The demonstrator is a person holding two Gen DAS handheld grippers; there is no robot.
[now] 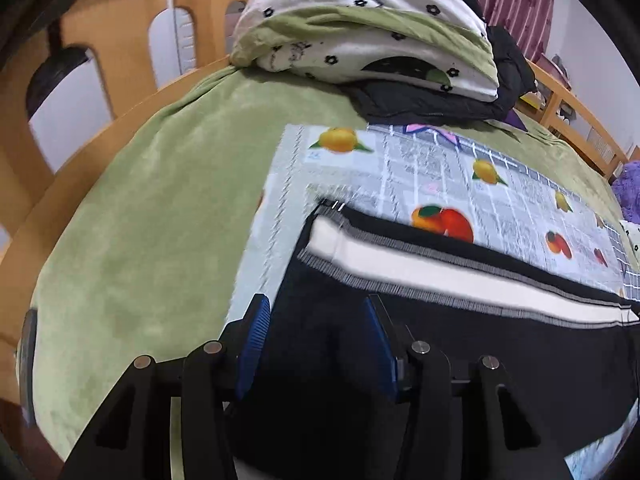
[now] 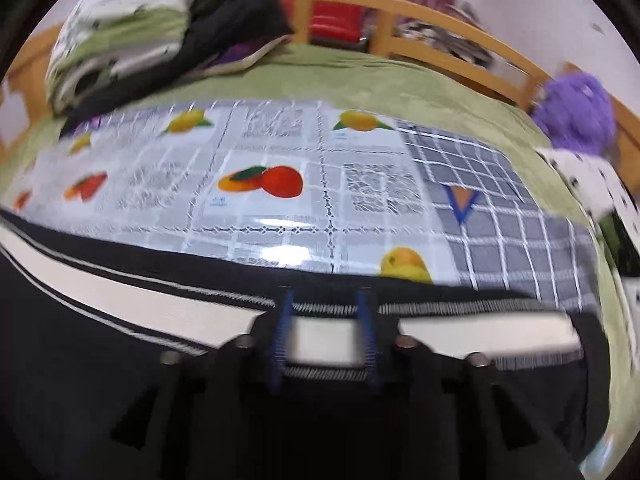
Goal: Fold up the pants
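Green bedding carries a fruit-printed plastic cloth (image 2: 280,216), and the pants (image 1: 460,344) lie on its near part. Over the dark fabric, left gripper (image 1: 316,344) and right gripper (image 2: 325,336) both hang with fingers spread, pinching nothing. I judge both should close on the same edge and lift together evenly. Pants are black with a white side stripe (image 2: 120,280), lying flat.

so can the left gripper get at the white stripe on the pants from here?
Probably yes. The left gripper is open over the black pants, and the white stripe lies just ahead with nothing between.
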